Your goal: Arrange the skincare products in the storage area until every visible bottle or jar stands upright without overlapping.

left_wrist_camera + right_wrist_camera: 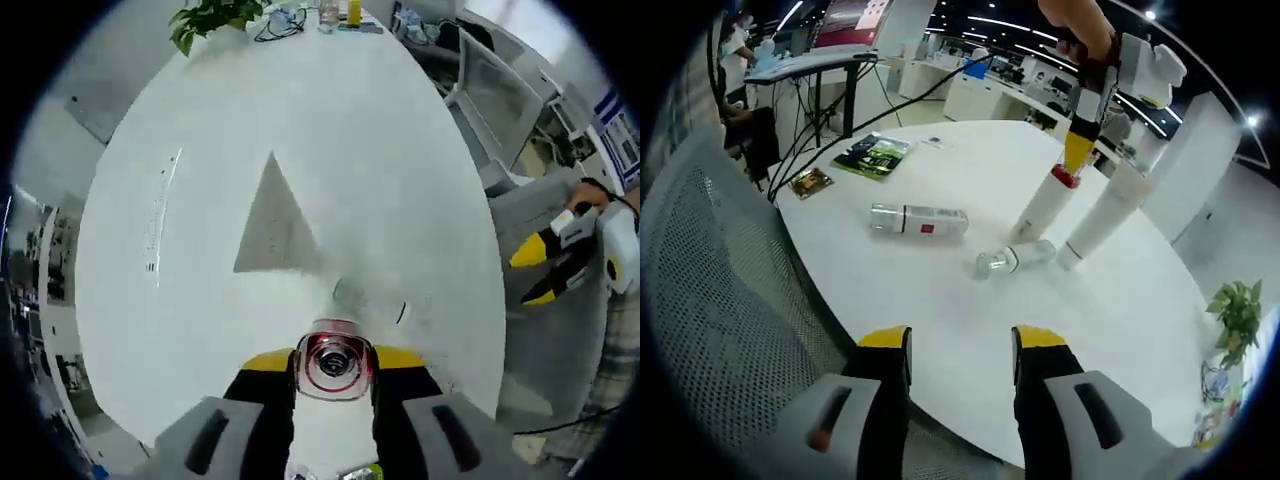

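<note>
In the right gripper view, the table (970, 300) lies ahead of the right gripper (960, 345), with a mesh chair (720, 300) at its near left edge. Two tubes stand side by side on the far side: the left gripper (1078, 150) holds the top of the left tube (1045, 205), and the second tube (1105, 215) is just to its right. A small bottle (1012, 258) lies before them, and a boxed bottle (920, 220) lies farther left. A packet (872, 153) and a small card (810, 182) rest near the table's far left edge. A plant (1238, 310) is at the right.
</note>
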Demonstrator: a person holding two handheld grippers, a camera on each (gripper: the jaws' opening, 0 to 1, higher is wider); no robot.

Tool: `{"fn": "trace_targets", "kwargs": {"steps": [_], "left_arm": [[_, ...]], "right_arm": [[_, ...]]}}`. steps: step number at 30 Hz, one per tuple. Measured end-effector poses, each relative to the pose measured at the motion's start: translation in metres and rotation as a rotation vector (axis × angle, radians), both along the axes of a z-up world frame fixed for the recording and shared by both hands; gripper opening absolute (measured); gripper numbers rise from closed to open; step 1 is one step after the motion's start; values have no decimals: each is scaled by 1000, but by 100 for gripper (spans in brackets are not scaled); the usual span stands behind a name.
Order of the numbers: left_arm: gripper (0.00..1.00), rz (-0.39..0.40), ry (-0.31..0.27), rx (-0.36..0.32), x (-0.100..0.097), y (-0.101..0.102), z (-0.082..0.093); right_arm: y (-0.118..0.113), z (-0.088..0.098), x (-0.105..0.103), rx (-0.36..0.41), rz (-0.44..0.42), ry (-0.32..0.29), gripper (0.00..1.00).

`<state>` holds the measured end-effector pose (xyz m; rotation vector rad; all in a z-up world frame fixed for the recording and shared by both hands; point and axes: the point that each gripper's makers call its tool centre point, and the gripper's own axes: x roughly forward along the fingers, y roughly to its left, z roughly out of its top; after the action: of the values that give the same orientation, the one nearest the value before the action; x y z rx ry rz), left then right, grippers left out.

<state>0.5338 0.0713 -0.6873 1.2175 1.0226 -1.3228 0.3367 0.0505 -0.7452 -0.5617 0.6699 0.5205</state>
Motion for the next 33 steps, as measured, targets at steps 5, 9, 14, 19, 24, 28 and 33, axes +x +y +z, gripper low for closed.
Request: {"fn": "trace_targets", "kwargs": {"steps": [5, 9, 14, 19, 24, 28, 33], "left_arm": [[28, -513, -38, 115, 7, -1, -2], [28, -668, -59, 204, 19, 1, -3], [33, -337, -1, 108, 17, -10, -7], [40, 79, 97, -53, 4, -16, 2], [51, 429, 154, -172, -2, -10, -3], [40, 575, 179, -248, -8, -9, -10], [32, 537, 77, -357, 1, -13, -6]], "right_arm": [[-1, 0, 0, 0, -2, -1, 38], [-1, 2, 1, 1, -7, -7, 38], [-2, 0, 1, -4, -5, -4, 38], [-2, 0, 1, -7, -6, -1, 38], [-2, -1, 0, -9, -2, 2, 38], [-1, -2, 0, -10, 1, 6, 38], [-2, -2, 0, -12, 1, 4, 38]]}}
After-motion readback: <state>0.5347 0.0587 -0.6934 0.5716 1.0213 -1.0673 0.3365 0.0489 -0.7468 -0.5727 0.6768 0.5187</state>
